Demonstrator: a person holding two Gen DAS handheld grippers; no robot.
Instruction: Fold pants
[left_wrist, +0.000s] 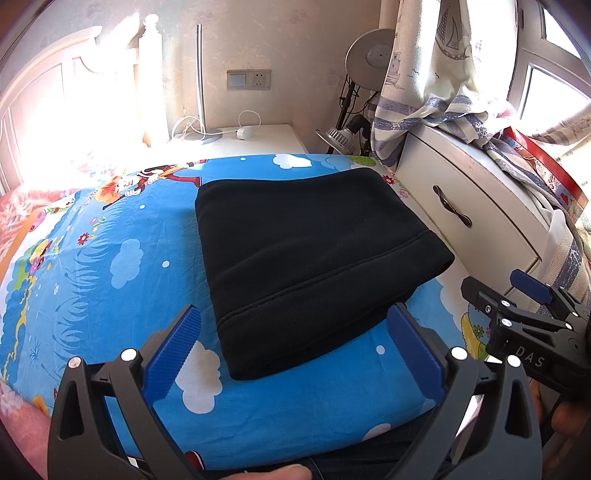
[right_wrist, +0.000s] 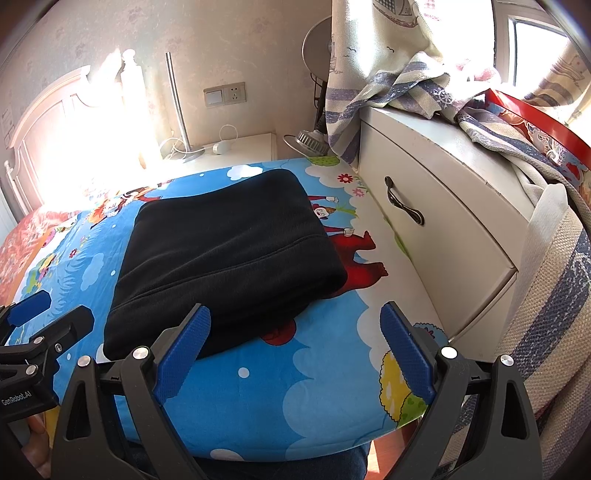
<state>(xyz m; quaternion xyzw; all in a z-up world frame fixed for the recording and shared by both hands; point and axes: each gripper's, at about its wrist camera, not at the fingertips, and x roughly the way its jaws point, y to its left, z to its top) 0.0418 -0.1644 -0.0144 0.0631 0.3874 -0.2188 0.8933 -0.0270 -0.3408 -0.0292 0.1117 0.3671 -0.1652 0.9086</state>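
Folded black pants (left_wrist: 310, 258) lie on the cartoon bedsheet (left_wrist: 110, 266); both hand-held grippers gape wide, empty.

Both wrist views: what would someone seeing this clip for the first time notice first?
The black pants, already folded into a compact thick rectangle, stand out against the bright blue cartoon bedsheet near the bed's right edge. Both claws are open and empty just short of the bundle: the left claw frames its near edge, the right claw sits beside the white drawer cabinet.
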